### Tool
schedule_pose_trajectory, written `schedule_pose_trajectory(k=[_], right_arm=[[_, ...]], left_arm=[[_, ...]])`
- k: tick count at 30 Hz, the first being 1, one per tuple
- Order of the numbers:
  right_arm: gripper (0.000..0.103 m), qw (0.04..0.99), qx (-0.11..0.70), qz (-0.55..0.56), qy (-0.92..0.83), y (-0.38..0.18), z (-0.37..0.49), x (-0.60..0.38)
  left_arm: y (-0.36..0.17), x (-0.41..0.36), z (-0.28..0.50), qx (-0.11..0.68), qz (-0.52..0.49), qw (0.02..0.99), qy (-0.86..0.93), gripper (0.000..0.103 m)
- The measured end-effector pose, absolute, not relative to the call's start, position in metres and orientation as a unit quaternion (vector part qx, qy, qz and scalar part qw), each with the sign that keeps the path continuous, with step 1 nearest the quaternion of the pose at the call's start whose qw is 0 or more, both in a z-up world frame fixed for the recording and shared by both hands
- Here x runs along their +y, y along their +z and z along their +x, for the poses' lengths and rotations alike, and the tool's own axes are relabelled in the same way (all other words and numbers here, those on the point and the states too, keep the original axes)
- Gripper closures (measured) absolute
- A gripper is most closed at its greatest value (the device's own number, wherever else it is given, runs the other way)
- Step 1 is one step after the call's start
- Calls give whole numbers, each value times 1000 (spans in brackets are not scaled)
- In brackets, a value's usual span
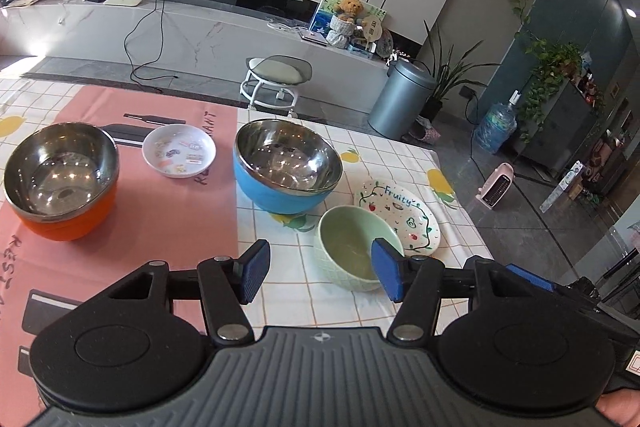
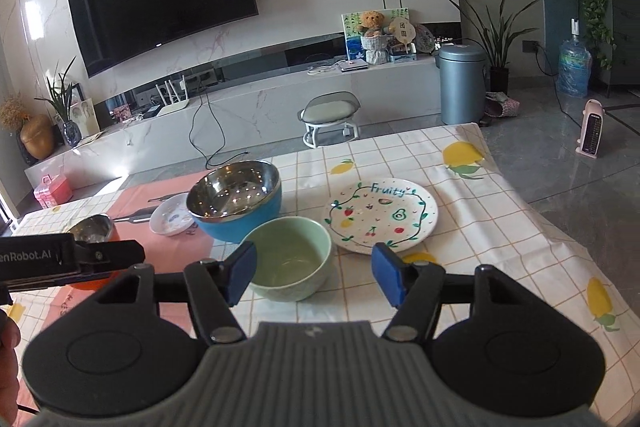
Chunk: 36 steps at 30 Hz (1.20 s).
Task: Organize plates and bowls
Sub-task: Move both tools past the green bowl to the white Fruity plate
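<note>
On the table stand an orange steel bowl [image 1: 60,179], a small white sticker plate [image 1: 179,151], a blue steel bowl [image 1: 286,167], a pale green bowl [image 1: 352,247] and a white "Fruity" plate [image 1: 404,215]. My left gripper [image 1: 320,273] is open and empty, just in front of the green bowl. In the right wrist view the green bowl [image 2: 290,253] lies between the blue bowl [image 2: 236,201] and the Fruity plate [image 2: 382,215]. My right gripper [image 2: 314,273] is open and empty, near the green bowl. The left gripper's body [image 2: 60,259] hides most of the orange bowl [image 2: 92,229].
A pink placemat [image 1: 160,211] covers the table's left part, over a checked lemon tablecloth [image 2: 500,227]. The table's right edge drops to the grey floor. A stool [image 1: 278,79], a bin [image 1: 400,99] and a small heater [image 2: 592,129] stand beyond the table.
</note>
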State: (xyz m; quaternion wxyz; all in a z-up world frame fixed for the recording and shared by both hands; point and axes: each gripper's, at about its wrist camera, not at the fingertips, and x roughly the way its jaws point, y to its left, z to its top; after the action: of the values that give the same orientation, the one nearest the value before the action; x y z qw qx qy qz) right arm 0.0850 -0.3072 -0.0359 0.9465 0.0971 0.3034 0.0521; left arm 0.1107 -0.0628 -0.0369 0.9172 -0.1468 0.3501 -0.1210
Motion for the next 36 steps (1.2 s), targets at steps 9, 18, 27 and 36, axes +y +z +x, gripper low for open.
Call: schedule_pose_trajectory(k=[9,18,27,36], right_arm=[[42,940,317,123,34,-53,119,-332],[47,932,333,142,26,-74,147,-344],[60,912,369,180,-15,-112,189,-384],[70,864,417,282,-16,-147,224,-428]], left_arm=[[-48,-74,144,358,-153,911,-133,36],[-57,-90,168,373,-147,905,-142,37],[-54,-122,198,378,-134,902,-160,37],[-63,-150,231,413,-123,885,-178,38]])
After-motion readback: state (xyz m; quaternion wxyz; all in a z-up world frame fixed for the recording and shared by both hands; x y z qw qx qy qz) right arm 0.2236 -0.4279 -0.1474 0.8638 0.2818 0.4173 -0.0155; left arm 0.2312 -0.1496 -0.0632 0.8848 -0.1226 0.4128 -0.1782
